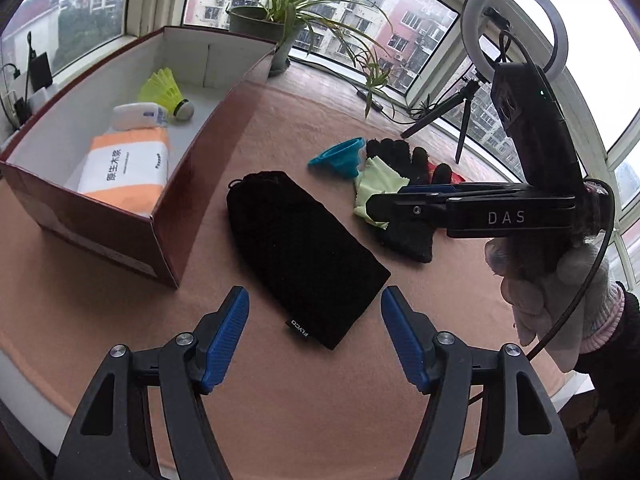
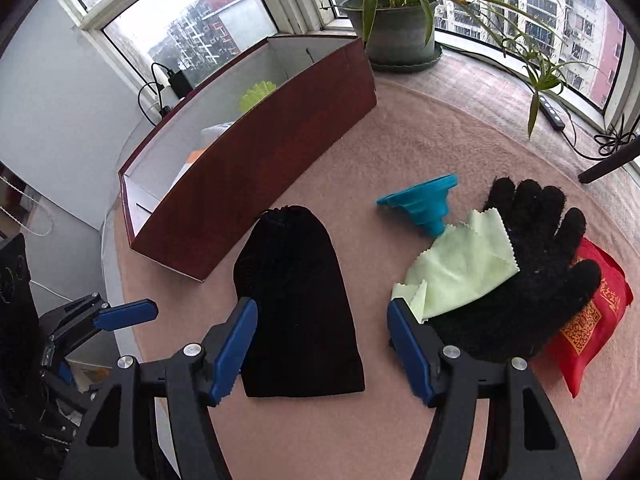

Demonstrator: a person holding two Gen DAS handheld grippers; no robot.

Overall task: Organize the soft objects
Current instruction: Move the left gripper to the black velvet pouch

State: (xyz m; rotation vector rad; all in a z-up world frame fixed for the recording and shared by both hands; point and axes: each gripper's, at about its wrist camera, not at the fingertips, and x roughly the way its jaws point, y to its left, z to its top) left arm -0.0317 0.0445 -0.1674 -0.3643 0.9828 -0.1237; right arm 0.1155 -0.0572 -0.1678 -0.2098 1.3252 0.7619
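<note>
Pink cloth covers the table, with bare room at lower centre of both frames, where the left gripper and right gripper hang spread and empty over the black pouch, beside the dark red box at upper left. Only the left view shows inside it: a tissue pack and shuttlecock. Only the right view shows a red bag, probably fabric, under the black glove and green cloth.

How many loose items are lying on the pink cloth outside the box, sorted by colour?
Black: 2, the pouch and the glove
Blue: 1, the funnel
Light green: 1, the wiping cloth
Red: 1, the bag
Total: 5
</note>
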